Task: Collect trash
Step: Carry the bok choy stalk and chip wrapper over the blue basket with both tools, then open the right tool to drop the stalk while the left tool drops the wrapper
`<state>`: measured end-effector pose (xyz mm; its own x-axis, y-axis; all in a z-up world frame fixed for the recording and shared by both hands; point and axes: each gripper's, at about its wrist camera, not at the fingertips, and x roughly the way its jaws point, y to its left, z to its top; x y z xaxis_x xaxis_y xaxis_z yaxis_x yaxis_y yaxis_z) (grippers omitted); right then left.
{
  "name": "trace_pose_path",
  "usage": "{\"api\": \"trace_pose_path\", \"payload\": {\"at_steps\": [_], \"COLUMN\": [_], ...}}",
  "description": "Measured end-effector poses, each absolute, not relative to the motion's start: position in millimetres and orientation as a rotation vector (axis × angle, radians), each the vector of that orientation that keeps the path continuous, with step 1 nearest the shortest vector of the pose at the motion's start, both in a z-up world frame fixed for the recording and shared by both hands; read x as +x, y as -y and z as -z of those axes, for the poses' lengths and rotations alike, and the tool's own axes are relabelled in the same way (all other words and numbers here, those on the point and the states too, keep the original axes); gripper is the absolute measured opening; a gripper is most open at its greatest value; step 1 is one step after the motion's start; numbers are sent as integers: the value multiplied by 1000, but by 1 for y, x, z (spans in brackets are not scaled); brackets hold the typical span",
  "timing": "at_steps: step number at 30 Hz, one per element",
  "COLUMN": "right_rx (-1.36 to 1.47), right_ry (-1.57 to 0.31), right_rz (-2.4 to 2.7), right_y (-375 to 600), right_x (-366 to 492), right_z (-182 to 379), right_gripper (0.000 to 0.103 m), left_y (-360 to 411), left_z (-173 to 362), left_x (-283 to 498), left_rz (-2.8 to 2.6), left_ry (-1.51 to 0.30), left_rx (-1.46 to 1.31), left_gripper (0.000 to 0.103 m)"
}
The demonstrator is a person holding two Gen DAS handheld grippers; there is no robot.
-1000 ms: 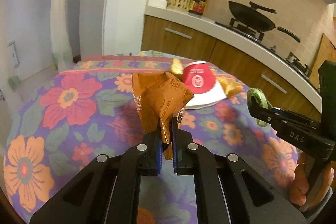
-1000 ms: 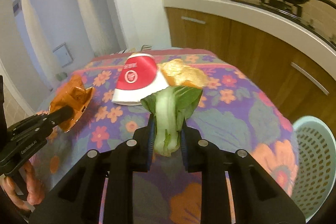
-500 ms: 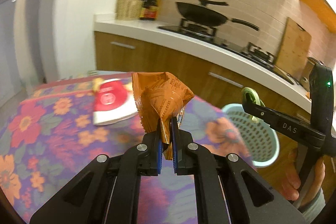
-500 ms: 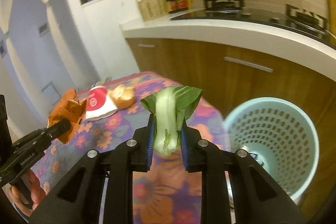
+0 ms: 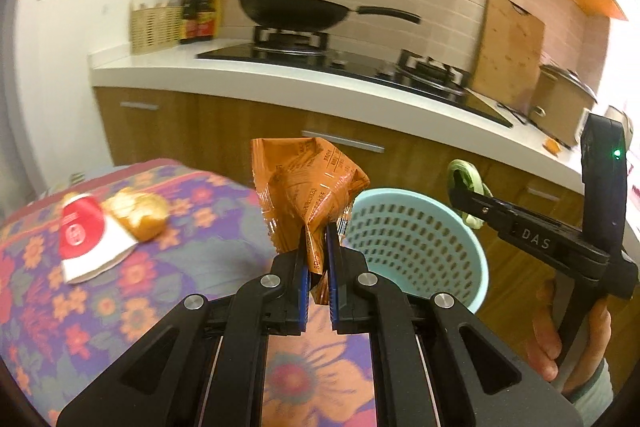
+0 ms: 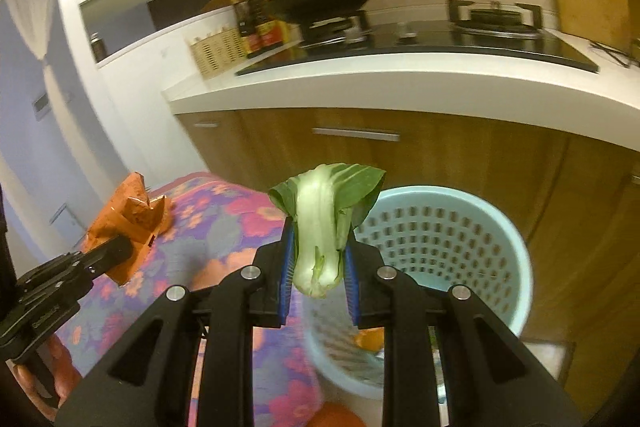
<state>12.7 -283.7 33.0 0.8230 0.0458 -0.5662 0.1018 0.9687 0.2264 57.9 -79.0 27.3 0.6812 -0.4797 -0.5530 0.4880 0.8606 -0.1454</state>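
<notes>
left wrist: your left gripper (image 5: 316, 259) was clamped on a crinkled orange foil wrapper (image 5: 308, 191) that hid part of the perforated pale-blue basket (image 5: 416, 247); blurry bread (image 5: 138, 213) lay on the floral table (image 5: 120, 307).
right wrist: your right gripper (image 6: 318, 279) pinched a bok choy (image 6: 324, 223) above the basket (image 6: 460, 247), whose contents were blurred.
</notes>
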Motion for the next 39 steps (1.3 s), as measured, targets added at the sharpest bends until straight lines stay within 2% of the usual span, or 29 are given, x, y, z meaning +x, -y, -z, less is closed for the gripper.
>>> {"api": "trace_pose_path", "payload": {"at_steps": [6, 20, 30, 35, 36, 37, 38, 39], "right_rx": [356, 382, 433, 489, 507, 518, 522, 521], "right_ry": [-599, -655, -758, -771, -769, -768, -767, -764], "right_rz": [111, 224, 191, 176, 173, 177, 184, 194], "right_y": [316, 356, 364, 372, 375, 378, 379, 379], "right_x": [9, 15, 30, 31, 30, 29, 28, 26], "right_z": [-21, 11, 39, 44, 45, 45, 45, 44], "right_gripper": [19, 19, 22, 30, 35, 44, 47, 48], "left_y": [118, 181, 192, 194, 195, 196, 197, 198], "left_z": [-20, 16, 26, 27, 28, 28, 29, 30], "left_x": [65, 93, 104, 106, 106, 106, 106, 106], "left_rz": [592, 706, 704, 710, 712, 714, 719, 728], "left_ry": [-640, -773, -801, -805, -805, -806, -810, -816], "left_rx": [52, 7, 14, 10, 10, 12, 13, 16], "left_gripper": [5, 6, 7, 9, 10, 12, 17, 28]}}
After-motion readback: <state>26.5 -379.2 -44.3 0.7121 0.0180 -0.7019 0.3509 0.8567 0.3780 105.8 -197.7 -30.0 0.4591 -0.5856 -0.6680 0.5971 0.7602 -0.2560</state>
